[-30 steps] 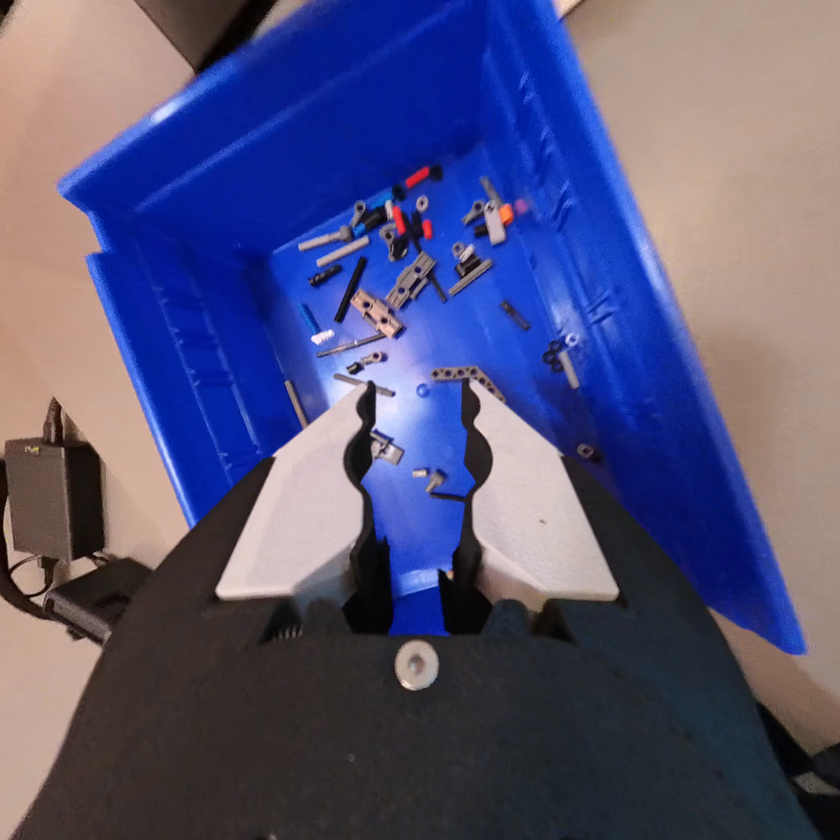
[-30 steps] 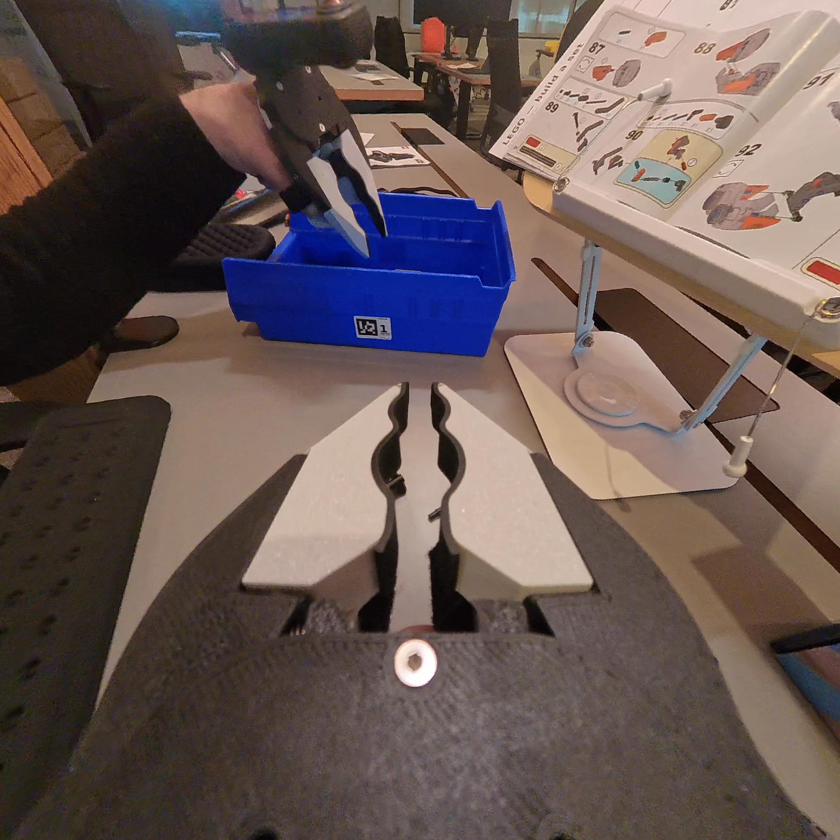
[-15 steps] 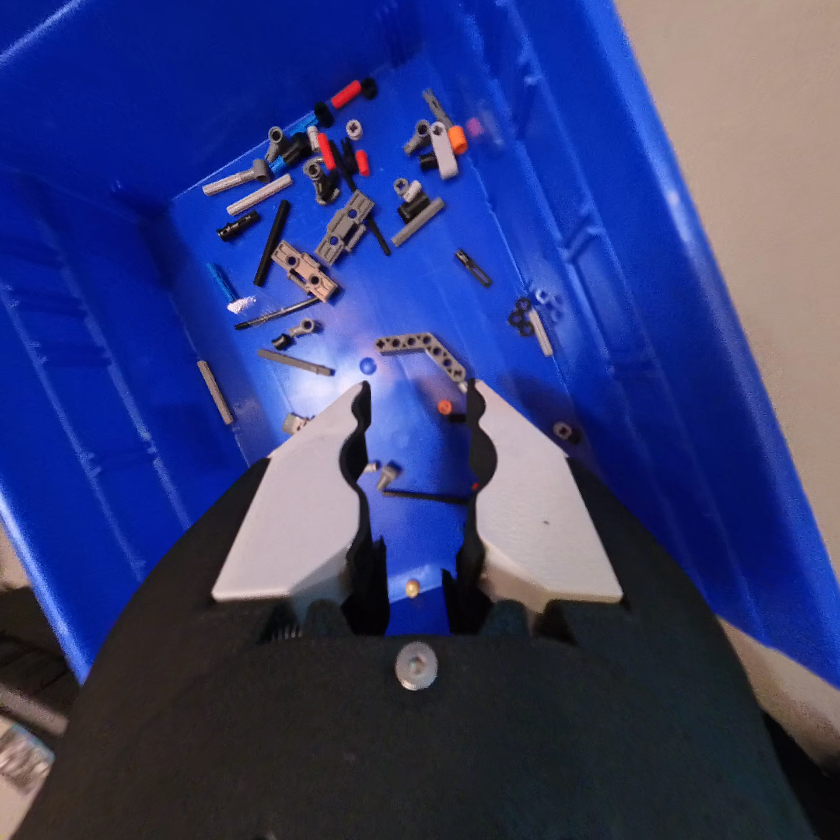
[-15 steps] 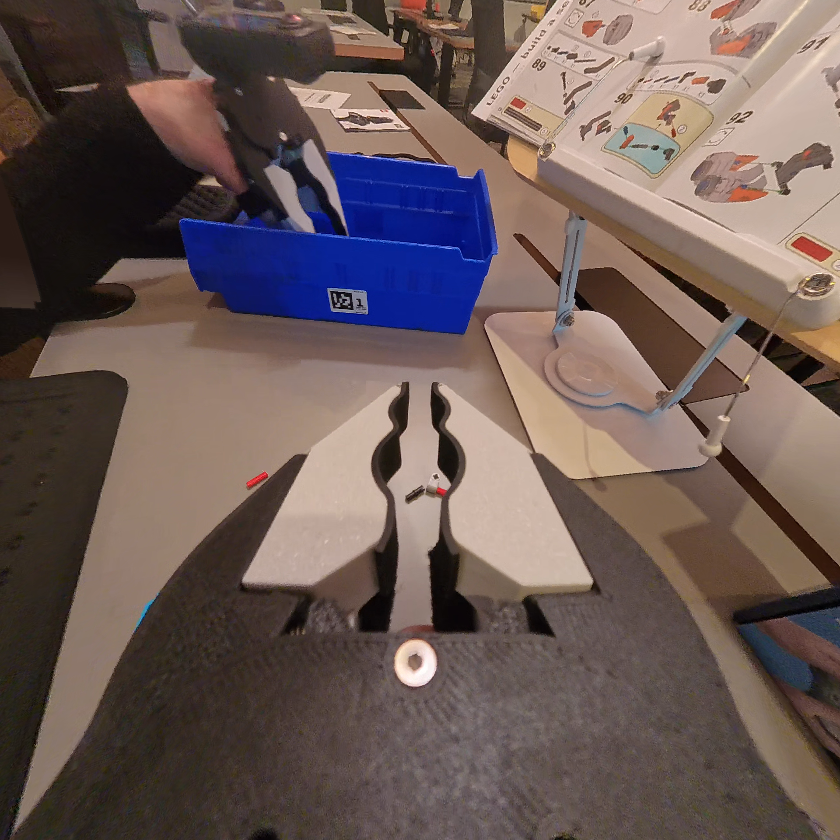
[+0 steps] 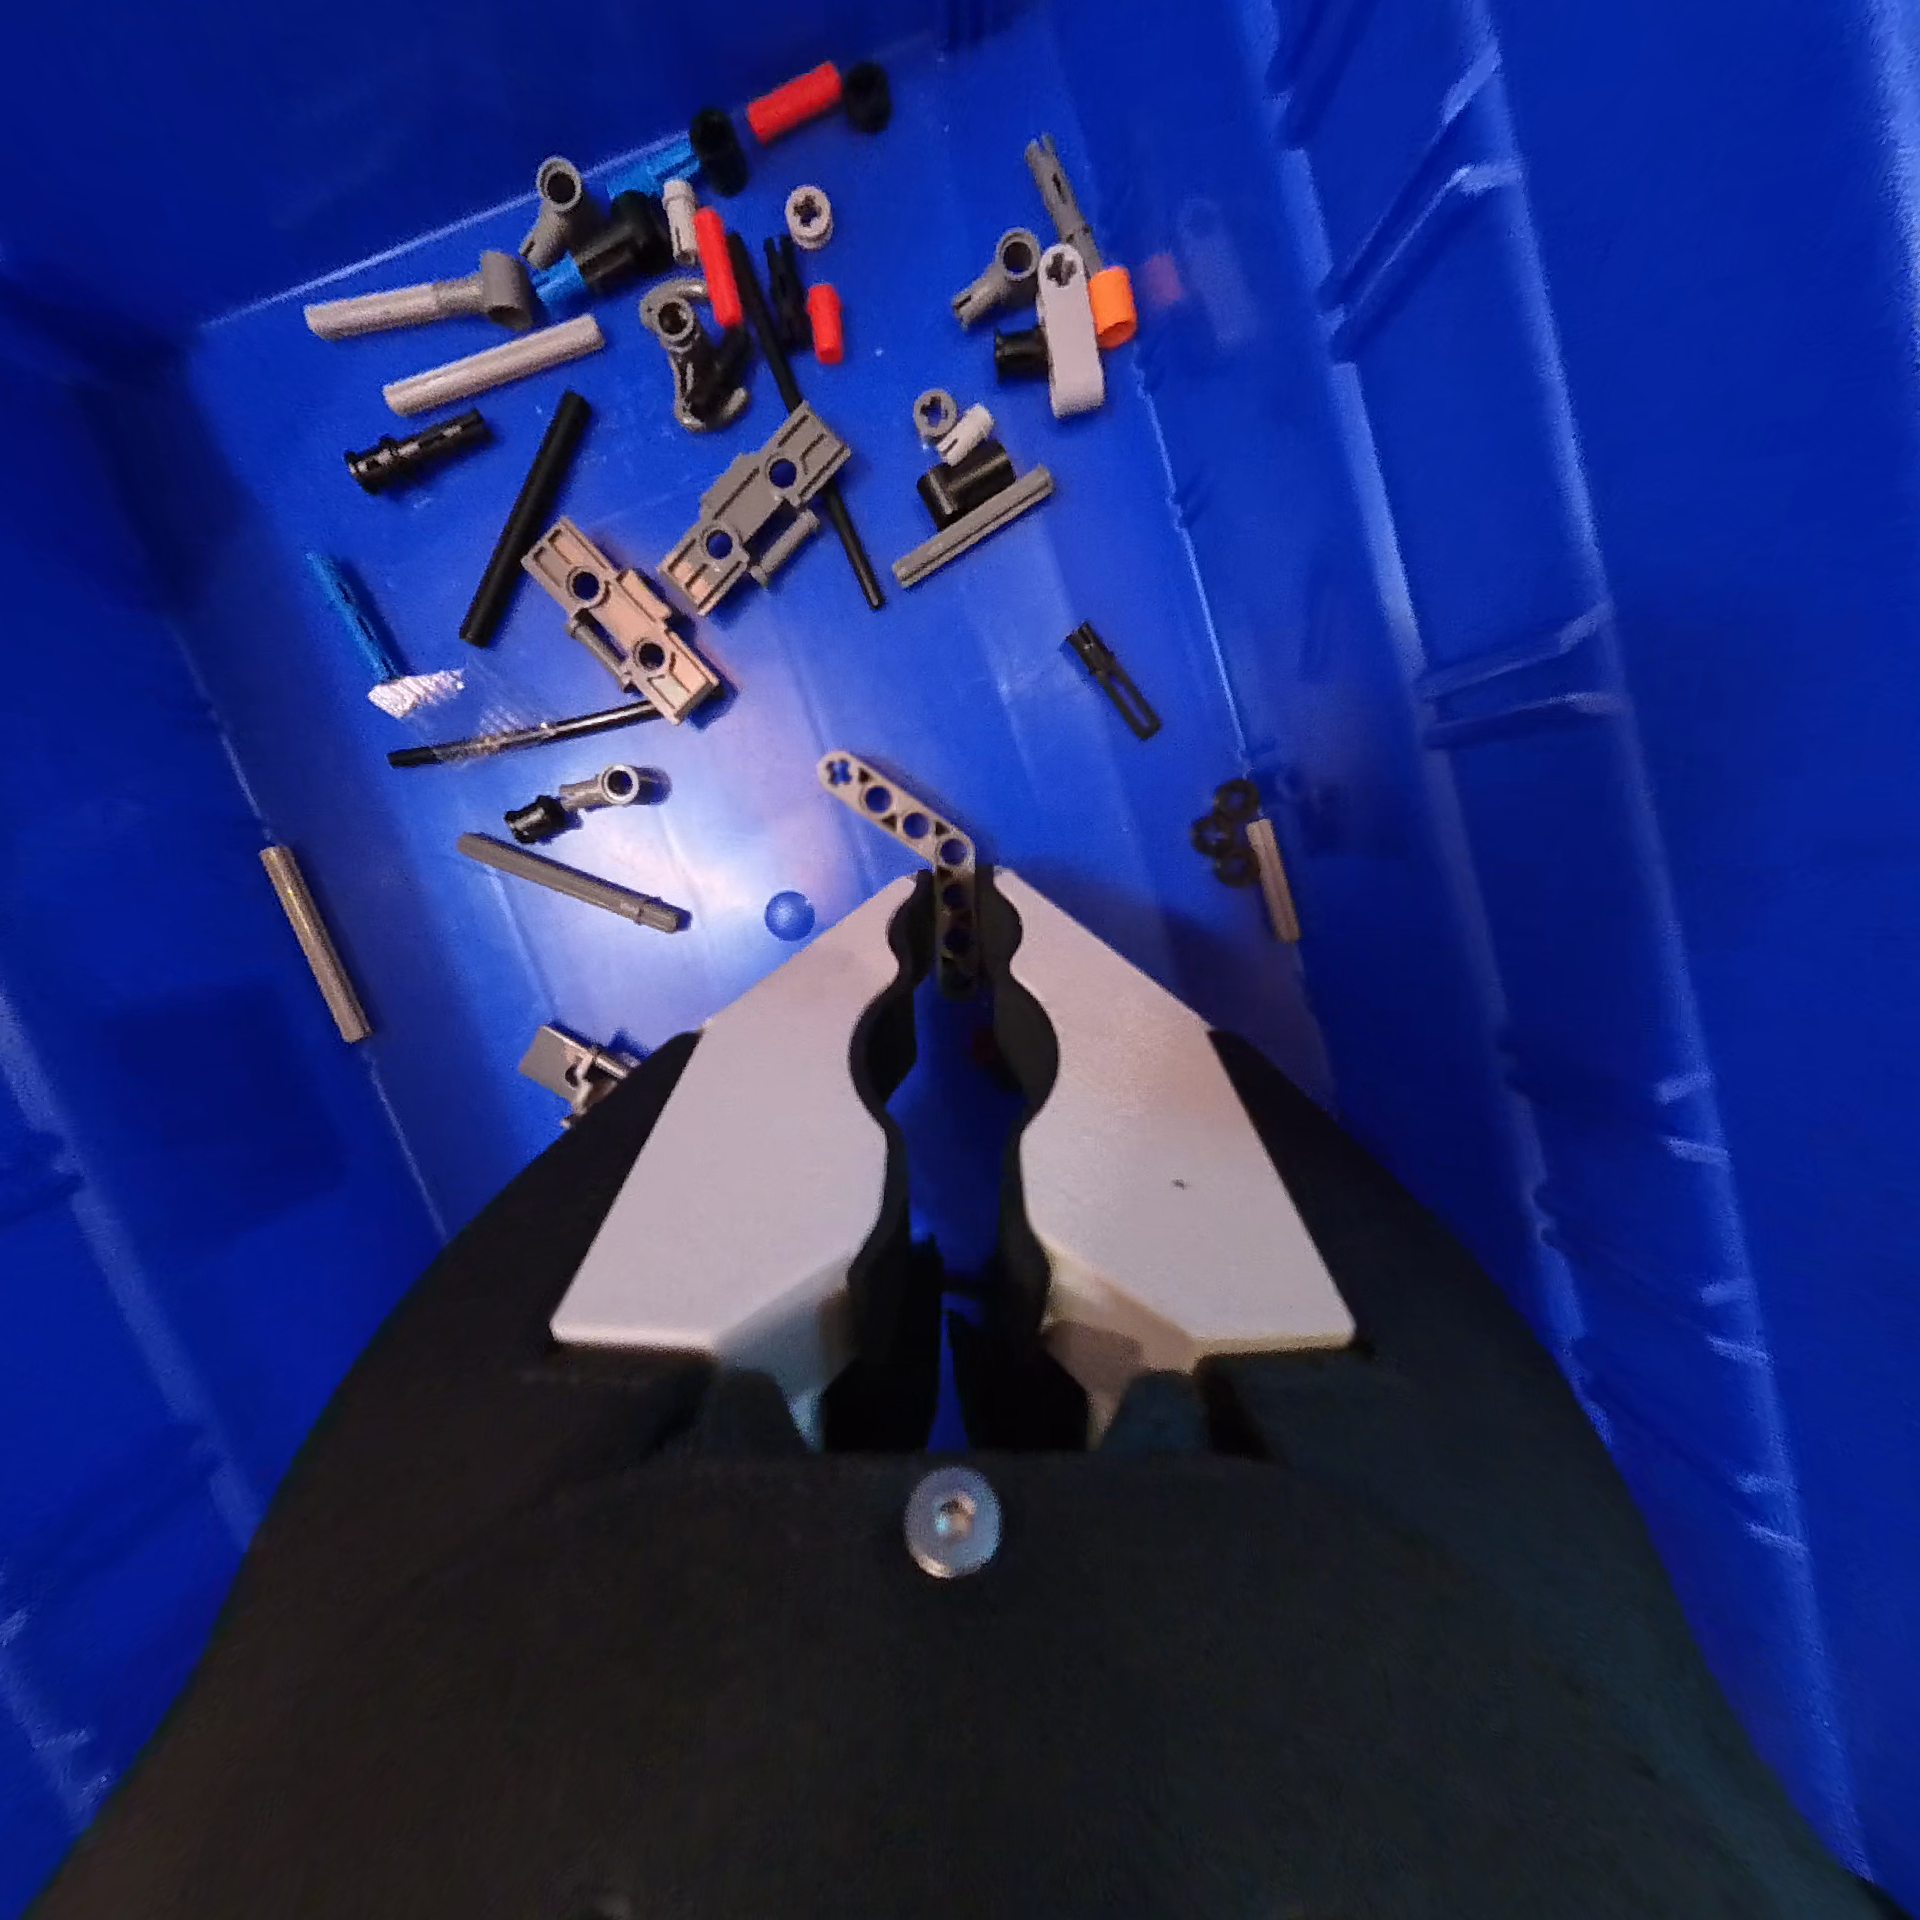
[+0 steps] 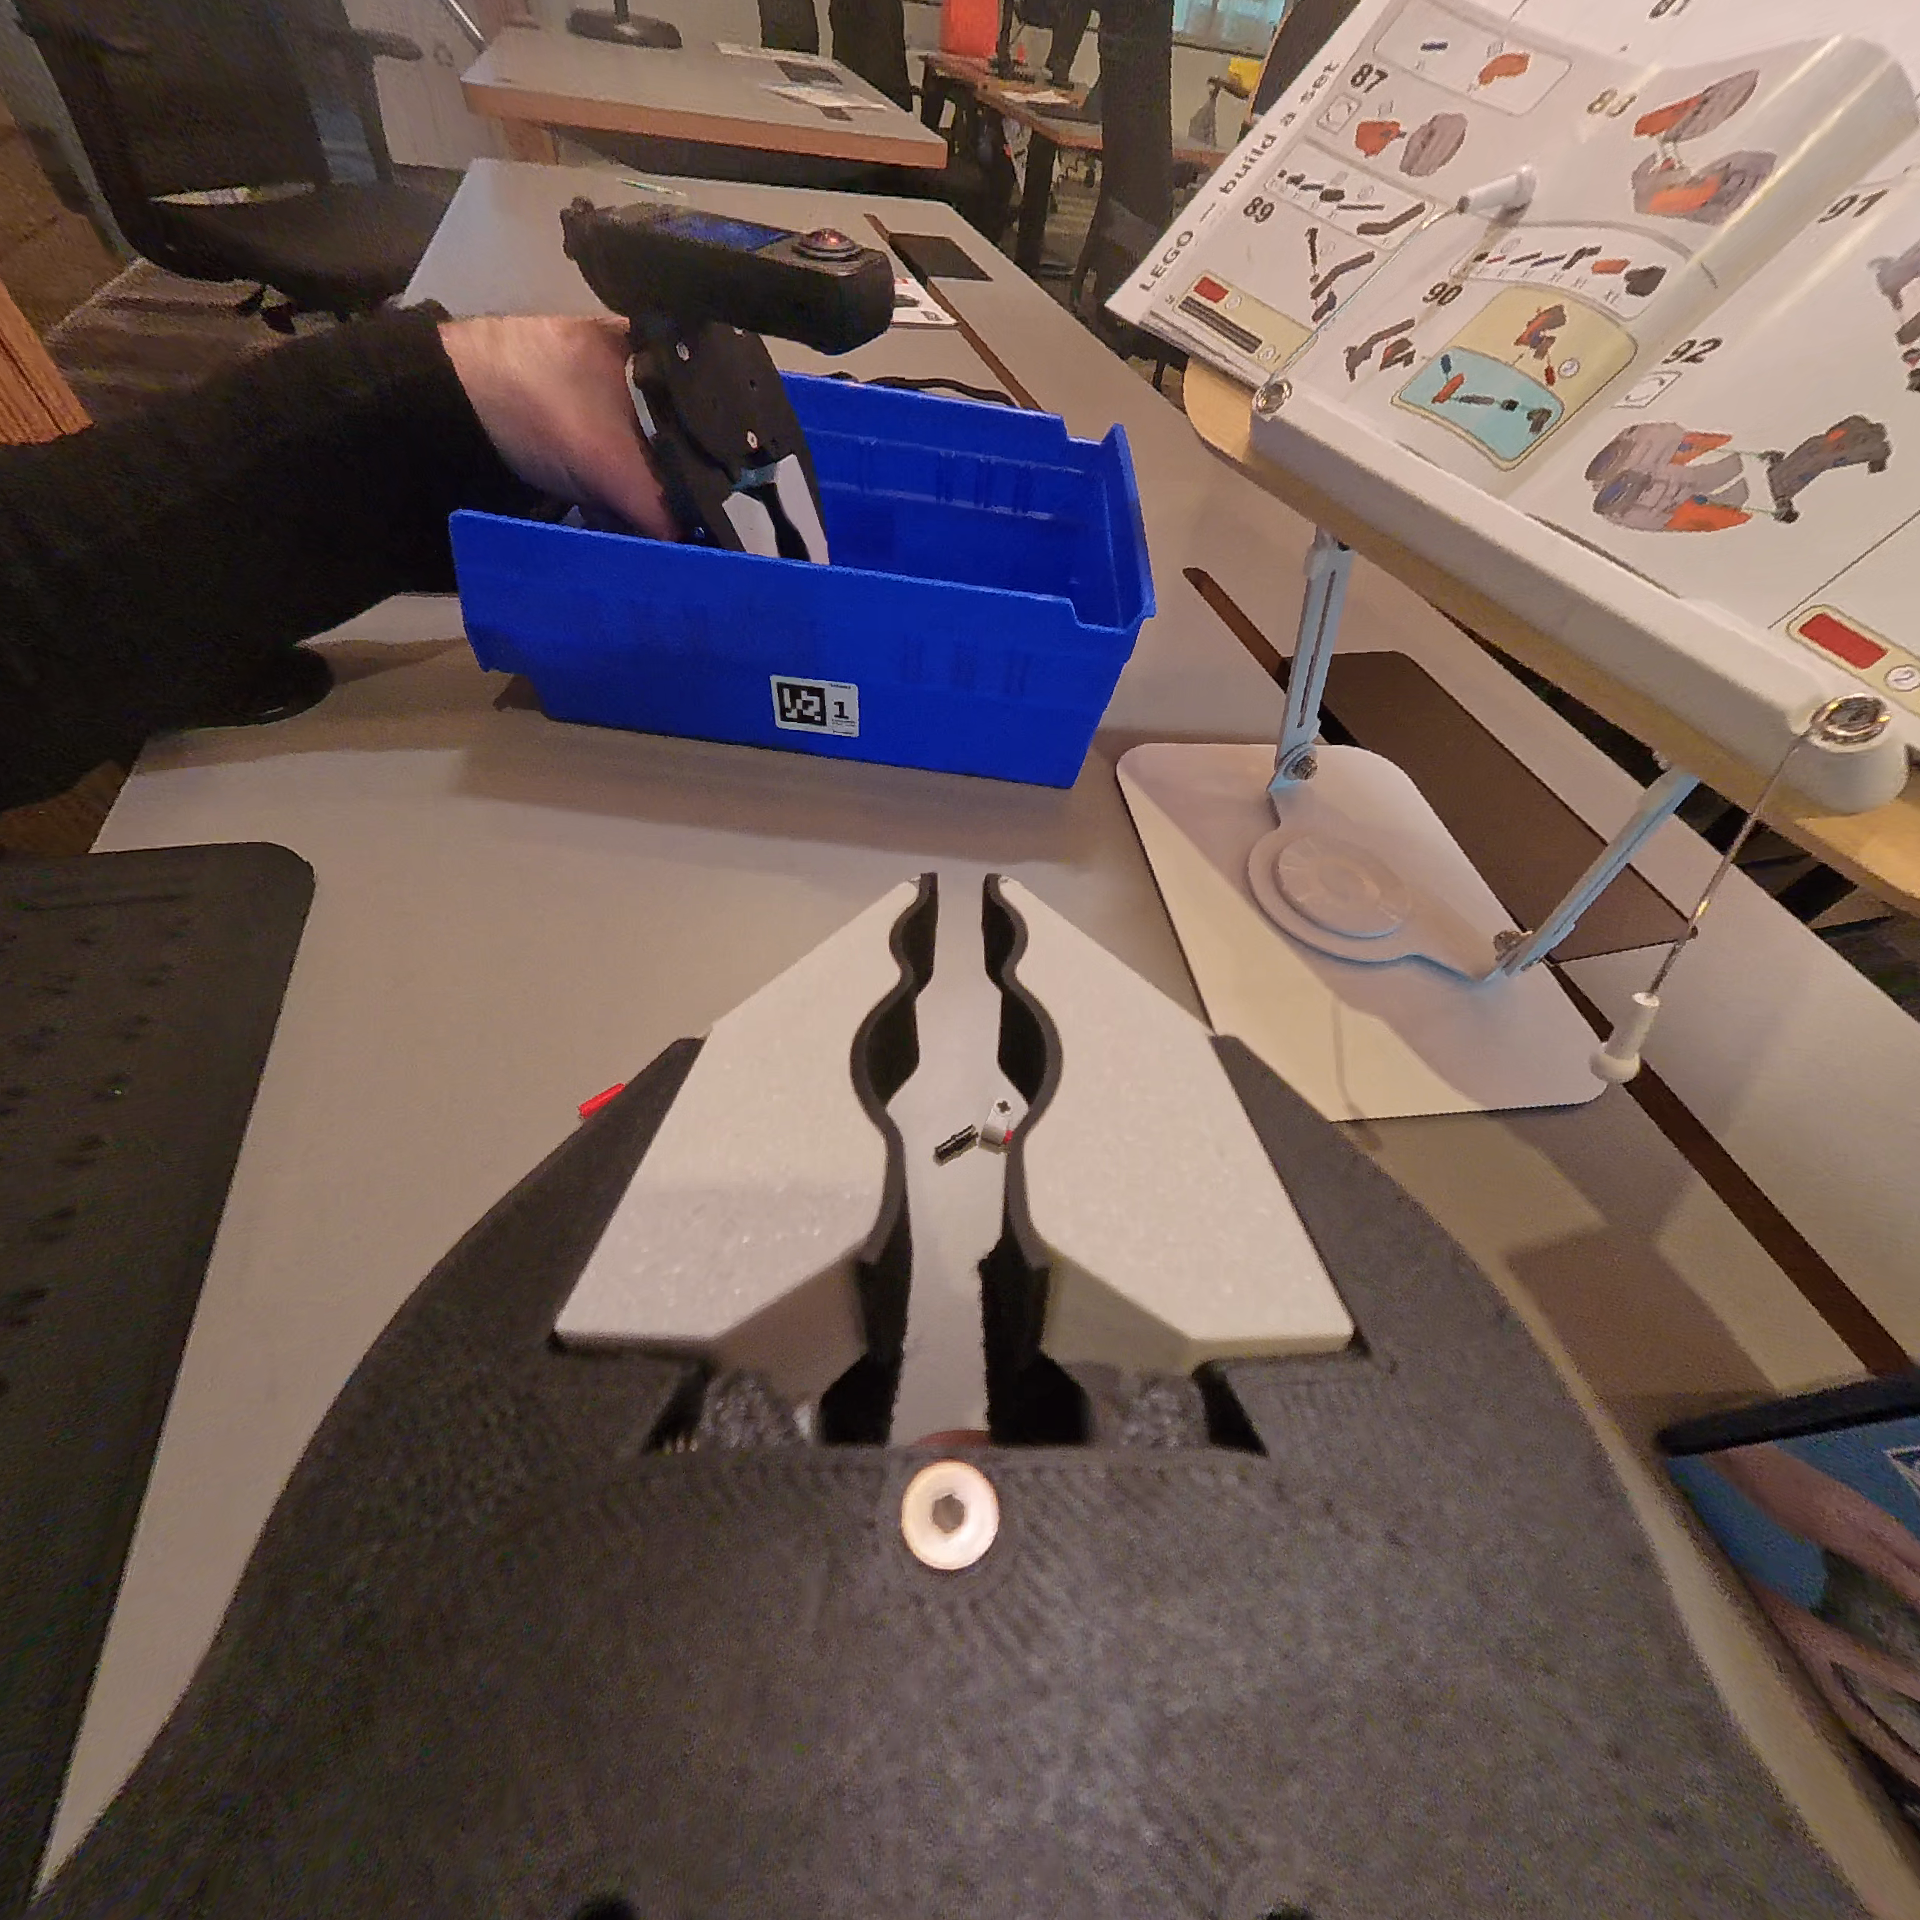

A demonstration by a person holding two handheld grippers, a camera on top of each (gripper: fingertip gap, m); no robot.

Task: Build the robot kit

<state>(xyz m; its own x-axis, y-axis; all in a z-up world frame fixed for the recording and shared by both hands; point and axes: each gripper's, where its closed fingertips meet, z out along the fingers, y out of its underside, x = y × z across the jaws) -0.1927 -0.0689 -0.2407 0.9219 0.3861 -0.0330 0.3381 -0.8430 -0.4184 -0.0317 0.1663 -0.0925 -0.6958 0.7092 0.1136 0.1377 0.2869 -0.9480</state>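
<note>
Left wrist view: left claw [image 5: 951, 883] astride bent grey beam [image 5: 914, 831] in blue bin [image 5: 1558, 520].

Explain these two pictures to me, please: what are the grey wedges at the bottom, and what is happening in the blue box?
No robot: a person holds two tools, each with two grey fingers (your wedges) and a camera looking along them. One picture comes from the left gripper, inside the blue box, whose floor is strewn with small building-toy parts; its fingers pinch a bent grey beam. The other comes from the right gripper, above the table, fingers slightly apart and empty, tiny parts lying below. It also shows the person's hand and a booklet on a stand.
</note>
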